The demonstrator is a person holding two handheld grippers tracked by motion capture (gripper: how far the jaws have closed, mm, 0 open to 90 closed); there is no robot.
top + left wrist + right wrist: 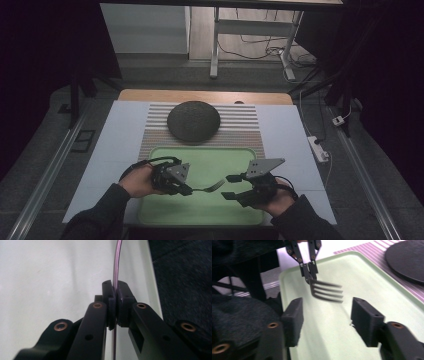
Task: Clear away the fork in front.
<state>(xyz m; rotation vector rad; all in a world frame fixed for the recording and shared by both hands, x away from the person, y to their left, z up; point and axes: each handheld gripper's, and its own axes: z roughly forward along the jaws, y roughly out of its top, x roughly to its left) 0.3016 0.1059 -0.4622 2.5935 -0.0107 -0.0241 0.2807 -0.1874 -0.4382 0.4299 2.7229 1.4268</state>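
Now | fork (207,188) clamped between left fingers (111,302) | clear of right fingers (294,320)

Fork (325,291) tines motion-blurred; handle cut off by left gripper view edges.

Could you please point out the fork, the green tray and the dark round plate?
fork (214,187), high view, on its tines.
green tray (200,160), high view, bare floor.
dark round plate (193,120), high view, its centre.

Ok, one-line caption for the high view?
Left gripper holds a fork over the green tray, facing the open right gripper.
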